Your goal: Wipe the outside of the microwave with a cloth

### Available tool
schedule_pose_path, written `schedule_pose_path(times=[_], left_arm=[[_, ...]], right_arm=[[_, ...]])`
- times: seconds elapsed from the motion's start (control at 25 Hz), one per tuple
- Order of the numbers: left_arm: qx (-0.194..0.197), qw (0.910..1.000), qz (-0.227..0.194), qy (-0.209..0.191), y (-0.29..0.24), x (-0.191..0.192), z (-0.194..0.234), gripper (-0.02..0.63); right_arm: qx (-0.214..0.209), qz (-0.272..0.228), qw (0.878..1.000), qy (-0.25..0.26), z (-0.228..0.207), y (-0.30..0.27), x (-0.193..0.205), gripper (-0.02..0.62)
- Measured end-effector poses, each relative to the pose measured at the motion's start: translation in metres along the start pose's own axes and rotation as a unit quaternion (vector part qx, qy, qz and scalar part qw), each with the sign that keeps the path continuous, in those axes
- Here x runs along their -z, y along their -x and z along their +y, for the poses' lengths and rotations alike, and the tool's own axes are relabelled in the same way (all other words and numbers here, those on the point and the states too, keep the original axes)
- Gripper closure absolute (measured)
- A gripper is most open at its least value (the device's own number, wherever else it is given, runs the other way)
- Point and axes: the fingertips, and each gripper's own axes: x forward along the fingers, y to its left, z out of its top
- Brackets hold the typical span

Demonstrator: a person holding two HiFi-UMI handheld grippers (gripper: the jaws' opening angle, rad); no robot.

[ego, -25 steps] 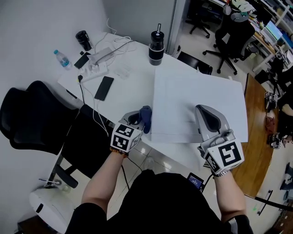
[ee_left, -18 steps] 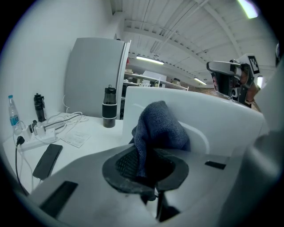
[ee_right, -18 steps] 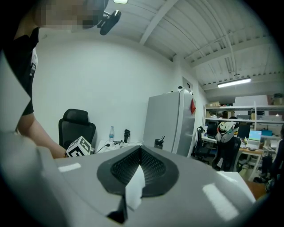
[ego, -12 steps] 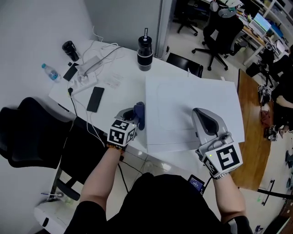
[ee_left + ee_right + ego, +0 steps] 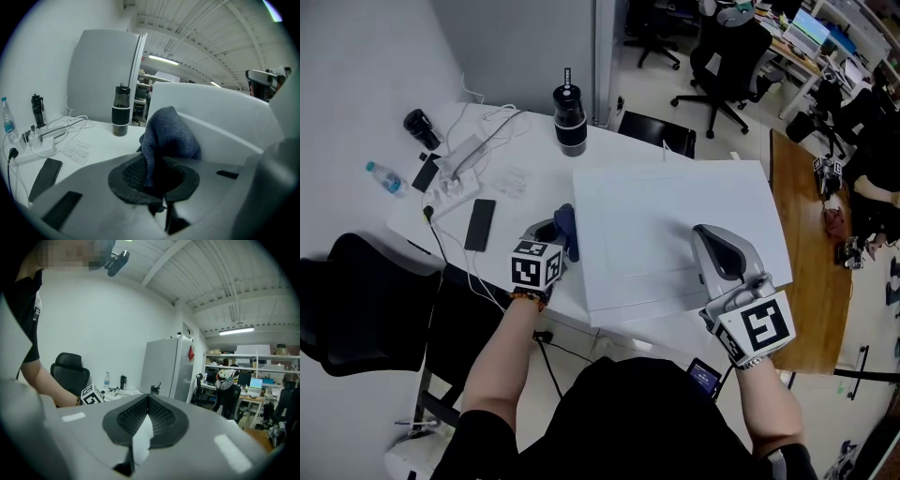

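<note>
The white microwave stands on a white table; I look down on its top. My left gripper is at the microwave's left side, shut on a dark blue cloth that lies against that side wall. In the left gripper view the cloth bunches up between the pads, with the microwave right behind it. My right gripper hovers over the top near the front right corner, its jaws shut with nothing in them, as the right gripper view also shows.
A black flask stands behind the microwave's left corner. A phone, a power strip with cables, a small black bottle and a water bottle lie to the left. A black chair stands at the table's left edge, a wooden table to the right.
My left gripper has carried the cloth farther back along the microwave's left side, away from the front corner. The right gripper has stayed over the top's front right part.
</note>
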Motion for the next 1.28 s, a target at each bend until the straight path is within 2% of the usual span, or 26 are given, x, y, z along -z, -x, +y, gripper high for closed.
schedule_pose_path(times=[0.36,0.6,1.28], left_arm=[[-0.013,0.9998,0.002,0.013,-0.012,-0.009,0.013,0.565],[-0.023,0.9993,-0.018,0.022,-0.006,-0.028,0.018,0.565],[-0.048,0.9946,-0.091,0.013,0.070,-0.063,0.010,0.565]], right_arm=[[0.021,0.001,1.000,-0.001,-0.012,0.008,0.001,0.594],[0.028,-0.001,1.000,-0.003,-0.015,0.013,0.001,0.594],[0.007,-0.013,1.000,-0.005,0.011,0.023,-0.006,0.594]])
